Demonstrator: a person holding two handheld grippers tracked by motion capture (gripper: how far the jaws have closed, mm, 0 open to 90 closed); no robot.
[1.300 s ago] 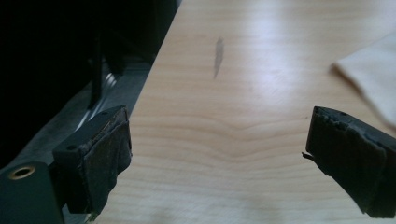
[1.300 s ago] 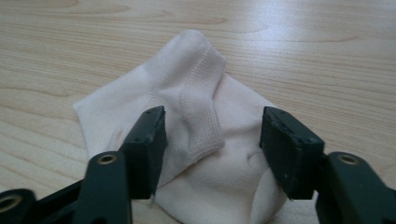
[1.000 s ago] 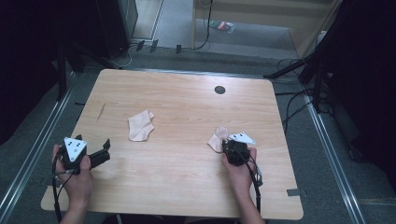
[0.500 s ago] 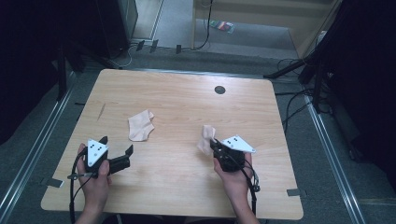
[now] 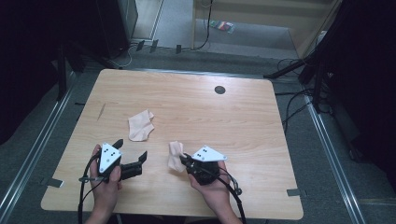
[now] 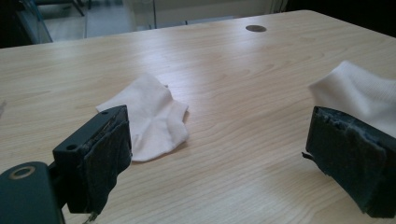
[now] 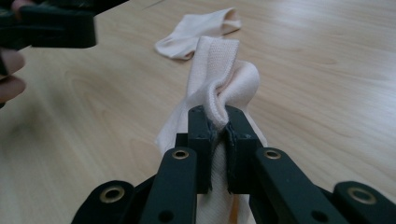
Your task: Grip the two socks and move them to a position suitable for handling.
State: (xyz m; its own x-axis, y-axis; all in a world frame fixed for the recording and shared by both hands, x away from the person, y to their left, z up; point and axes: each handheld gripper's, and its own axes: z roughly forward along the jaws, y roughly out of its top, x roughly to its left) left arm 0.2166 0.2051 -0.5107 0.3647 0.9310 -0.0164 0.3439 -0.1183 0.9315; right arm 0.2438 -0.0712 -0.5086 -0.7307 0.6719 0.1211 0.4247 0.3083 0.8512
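While the right tongs [image 5: 183,161] sit low and centre in the high view, they are pinching a small pale peach fabric sock [image 5: 175,156], bunched and hanging off their tips just above the light wood-grain tabletop [image 5: 261,140]. Right gripper view: both black jaws clamped on a fold of the sock's ribbed cuff [image 7: 215,100], cloth draping down below them.

Left tongs [image 5: 130,156] at lower left of the high view, jaws spread wide, nothing between the pads. Left gripper view confirms: the two padded fingers [image 6: 105,158] stand far apart, at the frame's left and right edges, over bare wood.

Second pale peach fabric sock [image 5: 140,125] lies flat on the tabletop, up and left of the held one, well apart from it, just beyond the left tongs. In the left gripper view it shows left of centre [image 6: 149,116]; the held sock sits at right behind the right-hand finger.

Small dark round grommet [image 5: 219,89] in the tabletop, upper centre, far from both socks.
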